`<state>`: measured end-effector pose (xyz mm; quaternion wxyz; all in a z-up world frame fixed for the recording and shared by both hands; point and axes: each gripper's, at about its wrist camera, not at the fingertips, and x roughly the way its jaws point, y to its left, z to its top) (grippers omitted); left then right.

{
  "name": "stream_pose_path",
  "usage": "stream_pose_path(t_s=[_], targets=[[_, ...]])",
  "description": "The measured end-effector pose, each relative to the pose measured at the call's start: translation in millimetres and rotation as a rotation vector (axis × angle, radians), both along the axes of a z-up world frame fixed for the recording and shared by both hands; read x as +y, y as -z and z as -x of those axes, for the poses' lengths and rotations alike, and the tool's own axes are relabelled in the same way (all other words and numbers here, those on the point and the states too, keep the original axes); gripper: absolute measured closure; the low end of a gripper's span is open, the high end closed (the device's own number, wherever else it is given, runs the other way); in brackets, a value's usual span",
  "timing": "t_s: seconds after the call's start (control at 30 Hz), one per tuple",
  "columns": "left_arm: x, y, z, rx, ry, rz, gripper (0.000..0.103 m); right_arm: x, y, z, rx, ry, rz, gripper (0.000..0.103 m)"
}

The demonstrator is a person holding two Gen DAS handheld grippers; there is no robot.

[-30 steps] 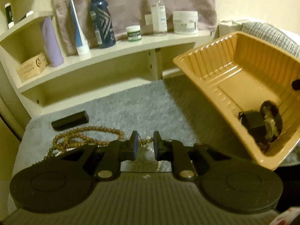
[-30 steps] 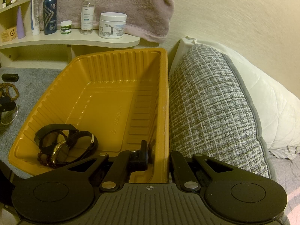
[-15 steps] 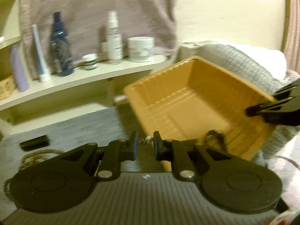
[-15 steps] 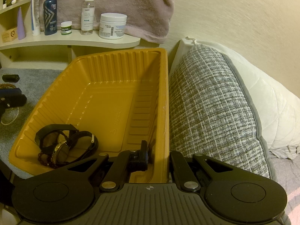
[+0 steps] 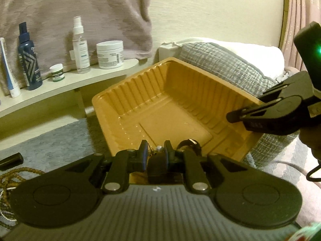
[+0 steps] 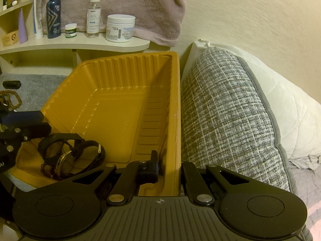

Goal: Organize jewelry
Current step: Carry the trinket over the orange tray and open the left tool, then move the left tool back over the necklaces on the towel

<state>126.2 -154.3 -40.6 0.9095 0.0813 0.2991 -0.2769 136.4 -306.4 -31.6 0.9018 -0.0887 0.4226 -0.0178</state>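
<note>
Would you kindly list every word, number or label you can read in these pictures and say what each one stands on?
None can be read with confidence.
Dark blue spray bottle: chevron pattern; lettering blurred.
Clear spray bottle: label too small.
White jar: print and barcode, too small.
Small green-labelled jar: blurred.
Yellow tray: faint embossed mark, unreadable.

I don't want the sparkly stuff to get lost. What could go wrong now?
1. The left gripper pinches only a thin chain with a pearl near the yellow tray edge; dropped early, it might land on the grey rug.
2. The right gripper clamps the tray's wall; a wobble could spill the watches.
</note>
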Motion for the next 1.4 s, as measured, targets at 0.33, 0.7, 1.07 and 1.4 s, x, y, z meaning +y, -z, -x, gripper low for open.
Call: stream_pose_path(t_s=[0.33,0.7,1.07,1.4], targets=[[-12,3,4,0.006,0.047,-0.022,0.08,0,0,0,0.0,0.001,0.0,0.098],[12,-4,5,-0.032,-0.033,-0.022,0.08,0,0,0,0.0,0.0,0.0,0.098],[61,5,-5,-0.014,-0.194,-0.056,0.08,0,0,1,-0.001,0.0,0.002,0.098],[98,19,-5,0.004,-0.302,-0.098,0.08,1,0,2,-0.001,0.0,0.002,0.098]])
